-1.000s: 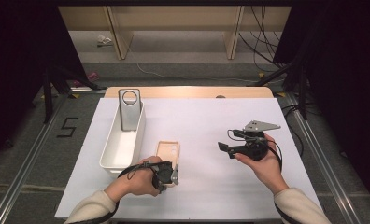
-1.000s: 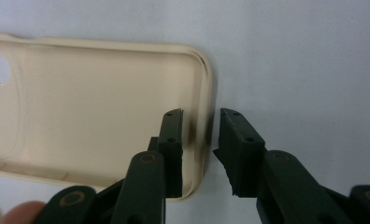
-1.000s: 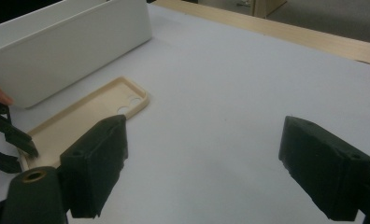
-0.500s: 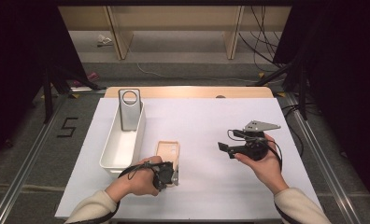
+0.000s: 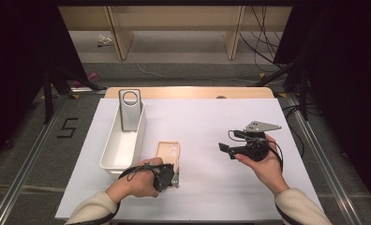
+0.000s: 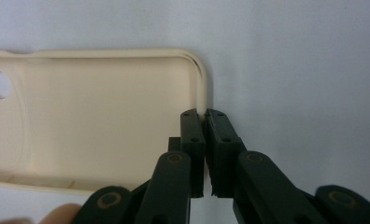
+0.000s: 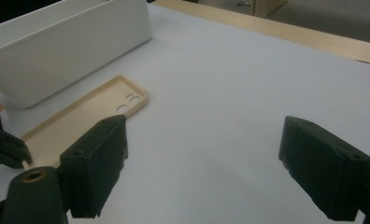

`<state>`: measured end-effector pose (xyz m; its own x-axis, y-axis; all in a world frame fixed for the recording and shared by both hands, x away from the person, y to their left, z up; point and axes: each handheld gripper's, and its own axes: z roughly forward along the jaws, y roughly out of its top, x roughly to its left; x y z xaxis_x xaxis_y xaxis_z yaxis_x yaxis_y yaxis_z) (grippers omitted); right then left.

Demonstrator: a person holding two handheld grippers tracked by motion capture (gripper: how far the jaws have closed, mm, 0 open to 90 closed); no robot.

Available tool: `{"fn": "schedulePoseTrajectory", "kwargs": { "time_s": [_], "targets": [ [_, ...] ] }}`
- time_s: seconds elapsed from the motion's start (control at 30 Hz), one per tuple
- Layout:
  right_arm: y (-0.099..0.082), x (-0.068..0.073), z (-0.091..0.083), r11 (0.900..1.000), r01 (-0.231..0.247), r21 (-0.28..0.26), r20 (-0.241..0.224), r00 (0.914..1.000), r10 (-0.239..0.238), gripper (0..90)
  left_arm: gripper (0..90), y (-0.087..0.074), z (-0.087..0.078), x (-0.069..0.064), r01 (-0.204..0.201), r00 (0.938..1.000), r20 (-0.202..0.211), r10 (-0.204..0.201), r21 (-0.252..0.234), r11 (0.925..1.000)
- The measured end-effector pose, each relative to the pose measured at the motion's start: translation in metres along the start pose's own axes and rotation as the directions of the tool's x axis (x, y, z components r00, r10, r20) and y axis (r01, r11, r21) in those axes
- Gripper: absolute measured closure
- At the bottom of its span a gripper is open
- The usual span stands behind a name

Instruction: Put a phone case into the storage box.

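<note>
We read a single mark: a dark figure "5" [image 5: 68,127] on the grey floor [image 5: 29,154] to the left of the table. Nothing else we can see carries legible writing, brand or label.

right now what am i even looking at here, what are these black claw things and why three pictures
A person sits at a table covered in white, with a hand-held two-jaw gripper in each hand. The high view looks down from above; the other two views come from a camera riding on each gripper.

On the table lie a beige phone case, inside up, and a white bin with a grey phone case leaning in its far end.

The left gripper has just been closing: its jaws now pinch the rim of the beige phone case at a corner. The right gripper hangs above the table, jaws wide open, holding nothing.
</note>
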<state>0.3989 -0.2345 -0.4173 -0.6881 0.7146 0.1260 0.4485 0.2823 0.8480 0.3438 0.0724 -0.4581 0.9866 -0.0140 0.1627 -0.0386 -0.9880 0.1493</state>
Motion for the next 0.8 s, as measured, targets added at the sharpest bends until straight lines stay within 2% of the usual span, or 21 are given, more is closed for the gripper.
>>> {"fn": "schedulePoseTrajectory", "kwargs": {
  "time_s": [0.3,0.53,0.63,0.67,0.73,0.77,0.8],
  "targets": [
    [0.0,0.001,0.001,1.0,0.001,0.005,-0.003,1.0,-0.001,16.4,87.3,0.001,-0.002,-0.002,0.004,1.0,-0.003,-0.004,-0.022,0.9997],
    [0.001,0.005,0.003,0.9999,-0.003,0.011,-0.017,0.9998,0.003,16.5,87.5,0.007,-0.012,-0.005,-0.015,0.9974,-0.071,0.01,-0.071,0.9974],
    [0.001,0.007,0.006,0.9998,-0.011,0.016,-0.025,0.9996,0.011,16.5,87.5,0.012,-0.015,-0.007,-0.012,0.997,-0.077,0.004,-0.101,0.9948],
    [0.002,0.009,0.008,0.9998,-0.011,0.018,-0.028,0.9995,0.011,16.5,87.5,0.013,-0.016,-0.007,-0.02,0.9971,-0.076,0.013,-0.095,0.9953],
    [0.003,0.013,0.01,0.9997,-0.009,0.023,-0.037,0.9993,0.01,16.5,87.5,0.015,-0.016,-0.009,-0.014,0.9968,-0.079,0.005,-0.115,0.9932],
    [0.003,0.014,0.012,0.9997,-0.005,0.023,-0.04,0.9992,0.006,16.5,87.4,0.016,-0.017,-0.008,-0.03,0.9961,-0.086,0.021,-0.112,0.9933],
    [0.004,0.016,0.013,0.9997,-0.004,0.024,-0.045,0.999,0.005,16.6,87.5,0.017,-0.017,-0.009,-0.023,0.9959,-0.09,0.012,-0.122,0.9923]
  ]
}}
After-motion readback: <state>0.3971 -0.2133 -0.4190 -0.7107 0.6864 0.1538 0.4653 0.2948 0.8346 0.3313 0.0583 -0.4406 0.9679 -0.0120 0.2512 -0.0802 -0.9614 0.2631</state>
